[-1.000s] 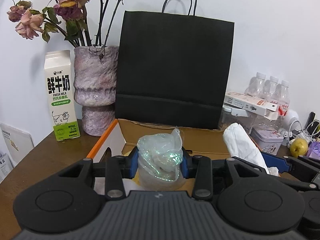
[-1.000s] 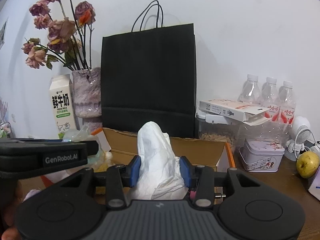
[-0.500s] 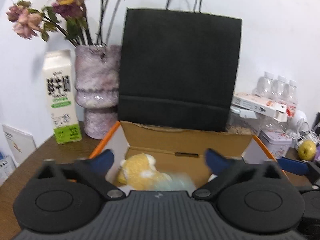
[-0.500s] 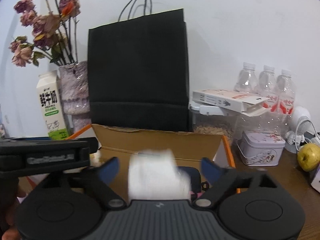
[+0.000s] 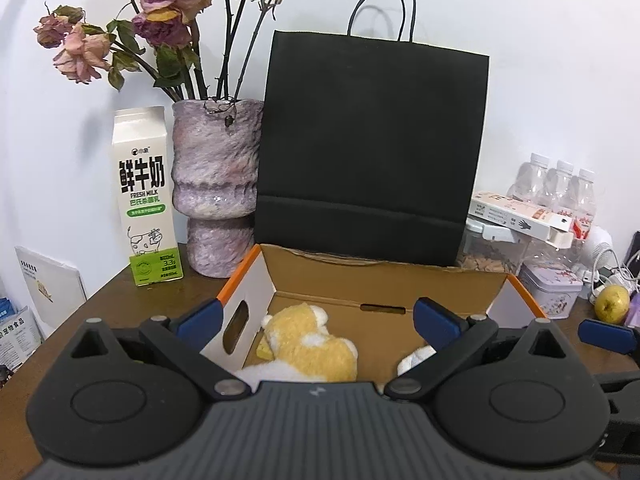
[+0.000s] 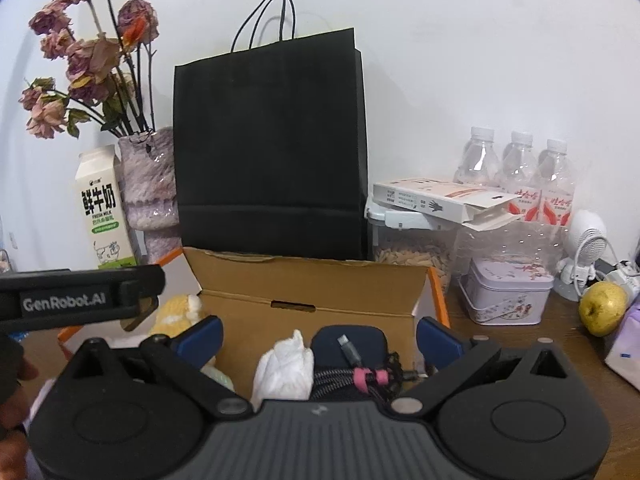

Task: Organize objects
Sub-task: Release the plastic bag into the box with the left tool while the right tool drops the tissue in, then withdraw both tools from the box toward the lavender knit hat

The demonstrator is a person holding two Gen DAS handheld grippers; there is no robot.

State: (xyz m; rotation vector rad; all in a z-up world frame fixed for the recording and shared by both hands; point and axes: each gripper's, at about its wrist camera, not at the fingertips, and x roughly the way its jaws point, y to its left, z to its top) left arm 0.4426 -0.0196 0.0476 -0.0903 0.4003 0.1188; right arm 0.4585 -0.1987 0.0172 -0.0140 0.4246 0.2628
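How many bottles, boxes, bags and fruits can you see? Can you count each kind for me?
Clear plastic bottles: 3
Milk carton: 1
Black paper bag: 1
Open cardboard box: 1
Flat white box: 1
Floral tin: 1
Yellow-green fruit: 1
Vase: 1
Total: 10

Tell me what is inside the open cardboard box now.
Inside the cardboard box lie a yellow plush toy, a white plastic bag, a dark pouch and a braided cable. The gripper bodies cover the box's near part.
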